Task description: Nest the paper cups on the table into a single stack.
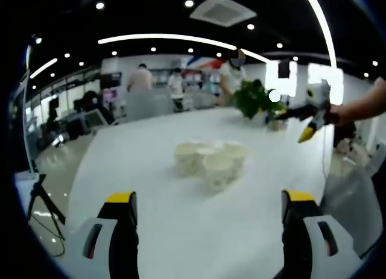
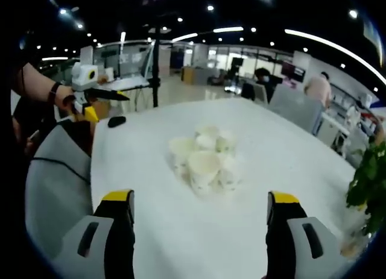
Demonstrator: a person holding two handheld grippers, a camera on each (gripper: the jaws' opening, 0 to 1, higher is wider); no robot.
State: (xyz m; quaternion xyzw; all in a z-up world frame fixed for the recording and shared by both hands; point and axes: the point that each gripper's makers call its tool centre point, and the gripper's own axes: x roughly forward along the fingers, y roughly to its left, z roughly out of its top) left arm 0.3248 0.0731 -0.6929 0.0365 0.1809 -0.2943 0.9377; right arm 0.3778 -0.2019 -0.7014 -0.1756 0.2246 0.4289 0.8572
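Observation:
Several white paper cups [image 1: 210,161] stand upright in a tight cluster in the middle of a white table [image 1: 151,188]. None of them are nested that I can tell. In the left gripper view my left gripper [image 1: 209,197] is open just short of the cluster, with nothing between its yellow-tipped jaws. A hand holds my right gripper [image 1: 294,126] open above the far right of the table. In the right gripper view the cups [image 2: 204,155] sit ahead of the open, empty right gripper [image 2: 200,197]. The left gripper [image 2: 108,108] hovers open at the far left.
A potted green plant [image 1: 256,101] stands on the table beyond the cups and shows again at the right edge [image 2: 368,185]. A small black object [image 2: 116,121] lies near the table's far corner. A grey chair [image 2: 57,170] stands beside the table. A tripod [image 1: 42,197] stands on the floor.

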